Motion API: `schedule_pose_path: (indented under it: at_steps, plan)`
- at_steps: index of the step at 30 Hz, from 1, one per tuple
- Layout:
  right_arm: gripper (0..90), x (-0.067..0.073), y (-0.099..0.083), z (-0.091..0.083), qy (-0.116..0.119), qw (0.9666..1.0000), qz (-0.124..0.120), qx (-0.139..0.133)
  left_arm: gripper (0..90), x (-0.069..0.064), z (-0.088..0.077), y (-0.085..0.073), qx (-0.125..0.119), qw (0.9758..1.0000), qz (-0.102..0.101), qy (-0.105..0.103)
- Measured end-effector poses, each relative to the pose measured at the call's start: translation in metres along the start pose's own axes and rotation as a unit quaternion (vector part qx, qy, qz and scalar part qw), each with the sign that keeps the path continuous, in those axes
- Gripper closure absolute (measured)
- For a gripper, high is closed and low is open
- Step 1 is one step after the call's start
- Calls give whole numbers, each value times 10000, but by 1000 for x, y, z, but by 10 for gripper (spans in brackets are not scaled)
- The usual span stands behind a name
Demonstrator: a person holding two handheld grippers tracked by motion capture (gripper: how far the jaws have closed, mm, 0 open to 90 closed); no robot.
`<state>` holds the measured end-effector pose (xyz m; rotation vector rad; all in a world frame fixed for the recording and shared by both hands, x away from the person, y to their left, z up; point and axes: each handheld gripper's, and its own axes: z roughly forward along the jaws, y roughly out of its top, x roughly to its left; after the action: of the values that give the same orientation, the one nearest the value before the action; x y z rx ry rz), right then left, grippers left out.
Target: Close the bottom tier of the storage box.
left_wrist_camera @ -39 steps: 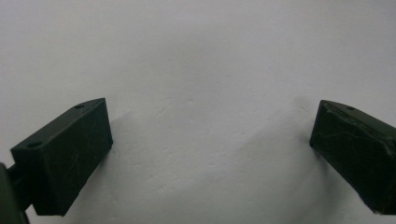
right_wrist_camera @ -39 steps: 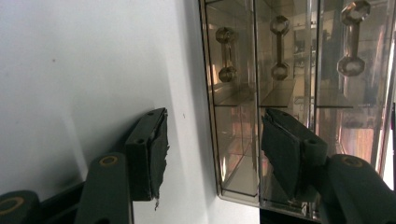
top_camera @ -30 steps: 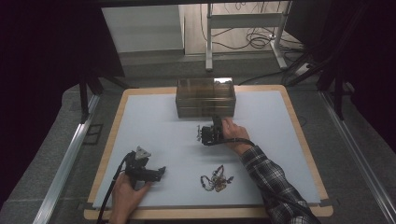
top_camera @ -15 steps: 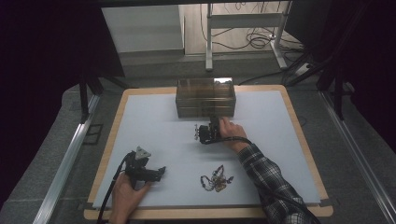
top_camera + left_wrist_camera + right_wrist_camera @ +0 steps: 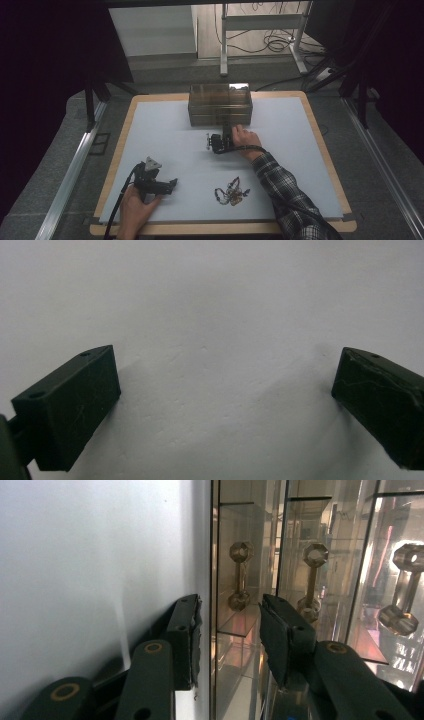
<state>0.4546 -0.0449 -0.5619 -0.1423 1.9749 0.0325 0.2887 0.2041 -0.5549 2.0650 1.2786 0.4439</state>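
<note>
A white counter [image 5: 165, 135] carried a clear, brown-tinted drawer box [image 5: 220, 104] at its far middle, and a tangle of jewellery [image 5: 231, 191] lay loose near the front edge. Nothing of that jewellery appeared to have been put away, and the drawers looked closed, so the work seemed barely begun: a drawer was yet to be pulled out and the jewellery yet to be carried to it.

The right gripper [image 5: 220, 141] sat at the foot of the box, level with its front. In the right gripper view its fingers [image 5: 186, 630] stood either side of a knobbed drawer handle [image 5: 238, 575], with a gap showing between them; whether they touched the handle was hard to judge through the glare. They had just been closing.

The left gripper [image 5: 159, 186] rested on the counter at the front left, well apart from the box. Its fingers [image 5: 75, 400] stood wide apart over bare white surface, holding nothing.

Against the earlier frames, the right hand had edged slightly toward the box front, while the left gripper and the jewellery lay where they had been.
</note>
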Motion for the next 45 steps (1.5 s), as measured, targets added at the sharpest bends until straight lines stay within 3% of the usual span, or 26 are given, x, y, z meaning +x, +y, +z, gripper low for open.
schedule_pose_path:
  at_steps: [23, 45]
  plan:
    - [779, 2, 6, 9, -272, 9995, -140, 48, 0, 0, 0, 0, -2, 10000, 1, 1]
    - [799, 5, 6, 7, -359, 9992, -168, -21, 0, 0, 0, 0, -1, 10000, 2, 1]
